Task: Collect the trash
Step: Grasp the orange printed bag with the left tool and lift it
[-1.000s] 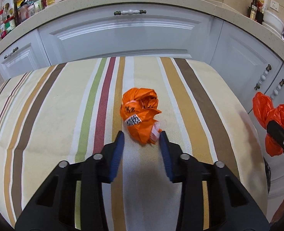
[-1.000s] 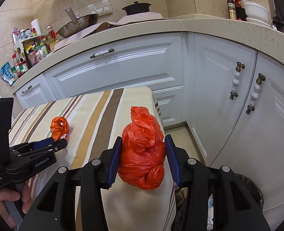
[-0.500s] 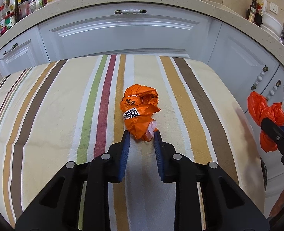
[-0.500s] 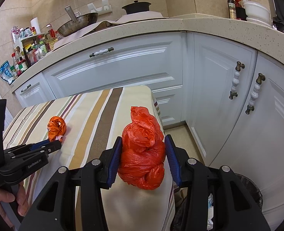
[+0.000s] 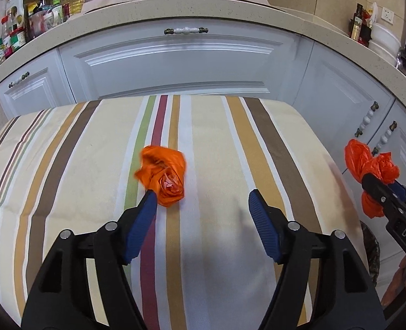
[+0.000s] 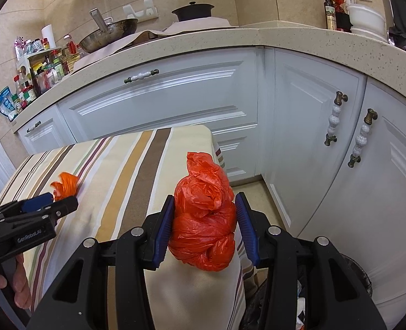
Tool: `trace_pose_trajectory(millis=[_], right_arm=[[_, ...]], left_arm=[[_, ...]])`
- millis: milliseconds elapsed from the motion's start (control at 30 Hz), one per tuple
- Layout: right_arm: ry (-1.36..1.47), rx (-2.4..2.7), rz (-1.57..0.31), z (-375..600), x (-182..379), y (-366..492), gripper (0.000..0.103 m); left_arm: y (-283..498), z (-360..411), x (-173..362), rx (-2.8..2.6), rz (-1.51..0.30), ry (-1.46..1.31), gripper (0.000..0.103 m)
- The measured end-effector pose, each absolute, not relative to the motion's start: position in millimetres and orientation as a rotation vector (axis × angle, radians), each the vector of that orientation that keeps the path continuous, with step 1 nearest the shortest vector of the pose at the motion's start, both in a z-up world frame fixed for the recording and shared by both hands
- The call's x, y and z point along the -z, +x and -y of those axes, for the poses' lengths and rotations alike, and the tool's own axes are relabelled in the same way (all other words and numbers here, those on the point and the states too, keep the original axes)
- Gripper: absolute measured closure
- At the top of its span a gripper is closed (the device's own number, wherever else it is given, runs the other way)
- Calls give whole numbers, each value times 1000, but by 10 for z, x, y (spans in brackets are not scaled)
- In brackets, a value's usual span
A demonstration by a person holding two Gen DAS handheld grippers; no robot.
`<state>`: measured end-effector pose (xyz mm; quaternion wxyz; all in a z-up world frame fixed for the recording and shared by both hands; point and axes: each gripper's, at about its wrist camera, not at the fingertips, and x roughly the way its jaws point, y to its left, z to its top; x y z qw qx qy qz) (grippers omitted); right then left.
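Note:
A small crumpled orange plastic wad (image 5: 163,176) lies on the striped tablecloth (image 5: 230,151); it also shows in the right wrist view (image 6: 66,185). My left gripper (image 5: 201,200) is wide open, its left fingertip (image 5: 149,200) touching the wad's near side, the right finger well clear. My right gripper (image 6: 204,217) is shut on a knotted red-orange plastic bag (image 6: 204,217), held above the table's right edge; the bag also shows in the left wrist view (image 5: 367,173).
White kitchen cabinets (image 6: 175,101) curve close behind and to the right of the table. A dark trash bin (image 6: 348,275) stands on the floor under the right gripper. The counter (image 5: 230,2) holds bottles, a wok and a pot.
My left gripper closed partway near the orange wad, then opened wide and shifted right. The wad turned and now sits by the left fingertip. The right gripper kept hold of its bag.

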<state>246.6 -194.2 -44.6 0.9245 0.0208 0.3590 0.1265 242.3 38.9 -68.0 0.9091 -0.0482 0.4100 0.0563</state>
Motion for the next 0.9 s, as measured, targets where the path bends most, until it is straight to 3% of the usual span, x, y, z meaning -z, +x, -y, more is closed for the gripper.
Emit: trace_pose_trajectory(millis=[467, 600, 900], right_arm=[[32, -267, -730, 1900, 424, 2532, 58], [22, -278, -723, 1861, 398, 2539, 58], [2, -294, -724, 1778, 376, 2579, 58]], left_arm=[[2405, -632, 647, -170, -854, -156, 28], [2510, -680, 670, -188, -858, -144, 20], [2753, -731, 832, -225, -879, -103, 23]])
